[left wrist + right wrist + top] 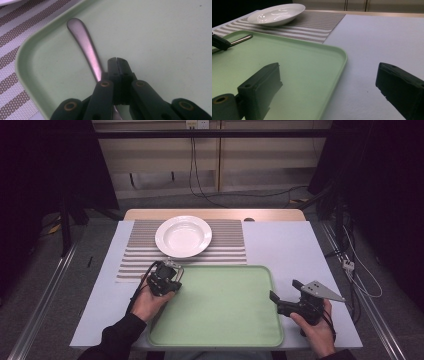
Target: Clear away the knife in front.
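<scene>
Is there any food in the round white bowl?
No, the round white bowl on the striped placemat holds nothing; its glossy inside is bare in the high view.

White bowl (183,236) on striped placemat (227,247)

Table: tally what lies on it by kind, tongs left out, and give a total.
Plate: 1
Striped placemat: 1
Green tray: 1
Metal utensil handle: 1
Total: 4
</scene>
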{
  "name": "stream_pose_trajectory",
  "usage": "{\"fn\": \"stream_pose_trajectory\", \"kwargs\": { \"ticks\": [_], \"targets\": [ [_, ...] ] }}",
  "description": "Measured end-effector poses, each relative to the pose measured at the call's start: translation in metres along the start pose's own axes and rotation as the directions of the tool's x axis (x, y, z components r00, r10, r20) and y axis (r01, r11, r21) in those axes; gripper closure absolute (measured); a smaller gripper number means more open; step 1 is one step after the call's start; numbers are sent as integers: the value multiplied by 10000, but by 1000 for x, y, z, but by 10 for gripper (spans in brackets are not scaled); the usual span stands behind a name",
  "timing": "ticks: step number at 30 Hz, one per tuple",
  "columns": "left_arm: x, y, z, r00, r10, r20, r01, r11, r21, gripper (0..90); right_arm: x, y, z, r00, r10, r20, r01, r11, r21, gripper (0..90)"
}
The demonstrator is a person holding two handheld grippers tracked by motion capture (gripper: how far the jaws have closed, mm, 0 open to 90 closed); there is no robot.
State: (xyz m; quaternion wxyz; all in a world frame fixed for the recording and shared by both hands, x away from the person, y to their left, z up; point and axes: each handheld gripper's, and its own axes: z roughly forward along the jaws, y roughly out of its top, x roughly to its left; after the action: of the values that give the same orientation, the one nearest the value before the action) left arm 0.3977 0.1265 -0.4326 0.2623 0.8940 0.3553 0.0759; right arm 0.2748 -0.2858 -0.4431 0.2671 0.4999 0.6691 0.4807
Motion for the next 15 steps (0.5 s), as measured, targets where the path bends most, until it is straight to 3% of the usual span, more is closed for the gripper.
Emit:
{"fn": "stream_pose_trajectory", "kwargs": {
  "ticks": [7, 15],
  "targets": [
    [10, -11, -7, 9993, -323, -163, 323, 9995, -14, 900, 0, 0, 0, 10000, 0, 10, 0, 10000, 2, 55],
    [19, -22, -14, 9976, -687, 88, 688, 9975, -156, 900, 0, 0, 0, 10000, 8, 27, -8, 10000, 9, 55]
  ]
}}
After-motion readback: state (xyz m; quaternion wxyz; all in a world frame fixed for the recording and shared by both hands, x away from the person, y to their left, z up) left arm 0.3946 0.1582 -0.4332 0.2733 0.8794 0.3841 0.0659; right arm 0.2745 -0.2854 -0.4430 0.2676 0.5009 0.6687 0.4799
